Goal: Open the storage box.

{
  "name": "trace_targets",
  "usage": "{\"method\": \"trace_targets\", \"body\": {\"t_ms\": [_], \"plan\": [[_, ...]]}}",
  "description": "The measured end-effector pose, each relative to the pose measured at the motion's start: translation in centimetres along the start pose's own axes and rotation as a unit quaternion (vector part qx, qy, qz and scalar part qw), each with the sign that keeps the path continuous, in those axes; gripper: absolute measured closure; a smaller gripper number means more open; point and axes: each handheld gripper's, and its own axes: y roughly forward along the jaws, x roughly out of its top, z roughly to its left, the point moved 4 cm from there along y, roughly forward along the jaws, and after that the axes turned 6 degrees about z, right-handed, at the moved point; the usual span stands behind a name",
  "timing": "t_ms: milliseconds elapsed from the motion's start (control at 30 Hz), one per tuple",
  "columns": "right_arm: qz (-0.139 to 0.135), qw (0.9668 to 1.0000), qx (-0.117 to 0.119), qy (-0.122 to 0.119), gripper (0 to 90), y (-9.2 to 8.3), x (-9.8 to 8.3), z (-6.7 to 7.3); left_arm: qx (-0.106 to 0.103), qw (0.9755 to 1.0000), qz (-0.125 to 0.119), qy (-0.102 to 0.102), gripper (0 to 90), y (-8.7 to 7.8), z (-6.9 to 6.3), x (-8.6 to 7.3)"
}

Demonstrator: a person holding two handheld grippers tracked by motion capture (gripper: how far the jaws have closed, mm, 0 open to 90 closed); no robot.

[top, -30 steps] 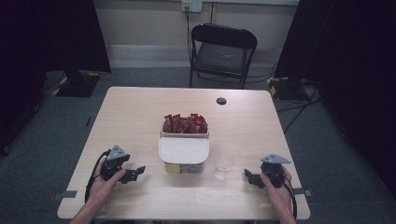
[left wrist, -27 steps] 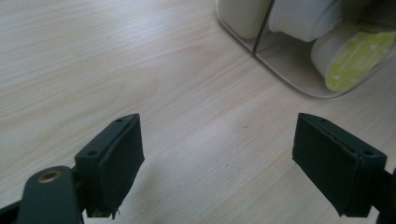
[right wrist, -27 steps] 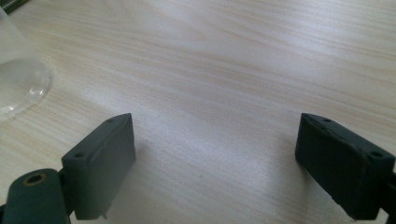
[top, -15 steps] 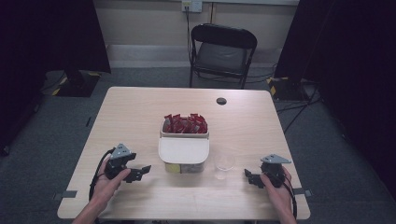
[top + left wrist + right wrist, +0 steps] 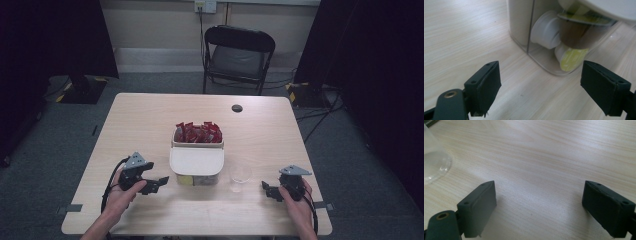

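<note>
A clear box [image 5: 196, 176] stands mid-table, with a white lid [image 5: 196, 159] over its near part and red packets [image 5: 197, 132] in its far part. My left gripper [image 5: 159, 183] rests on the table just left of the box, open and holding nothing. In the left gripper view, the left gripper [image 5: 546, 85] faces the box corner [image 5: 531, 50], where a white pod [image 5: 546, 32] and a yellow-lidded pod [image 5: 571, 53] lie inside. My right gripper [image 5: 269, 191] lies near the front right, open, beside a clear cup [image 5: 241, 175]. The right gripper [image 5: 541, 207] has bare wood between its jaws, and the cup [image 5: 434, 160] is at the left.
A small black round thing [image 5: 237, 108] lies on the far part of the wooden table [image 5: 140, 125]. A black folding chair [image 5: 235, 55] stands behind the table. Dark curtains hang on both sides of the room.
My left gripper has slid a little to the right, closer to the box. The right gripper has stayed in place.
</note>
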Motion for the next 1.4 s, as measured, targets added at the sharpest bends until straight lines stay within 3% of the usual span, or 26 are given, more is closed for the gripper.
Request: {"method": "trace_targets", "body": {"t_ms": [200,900,1067,1200,1400], "plan": [[0.0,1.0,0.0,0.0,11.5,0.0,0.0,0.0,-0.009,0.9999,0.008,0.009,16.1,0.5,-0.5,0.1],[0.0,1.0,0.0,0.0,11.5,0.0,0.0,0.0,-0.028,0.9994,0.0,0.017,15.4,1.6,-1.8,2.1],[0.0,1.0,0.0,-0.001,11.4,0.0,0.0,0.0,-0.032,0.9991,0.001,0.029,15.4,1.7,-2.0,2.4],[0.0,1.0,0.0,-0.001,11.4,0.0,0.0,0.0,-0.048,0.9987,-0.014,0.015,15.3,1.5,-2.3,3.0],[0.0,1.0,0.0,-0.001,11.4,0.0,0.0,0.0,-0.05,0.9985,-0.015,0.018,15.0,1.2,-2.2,3.2]]}}
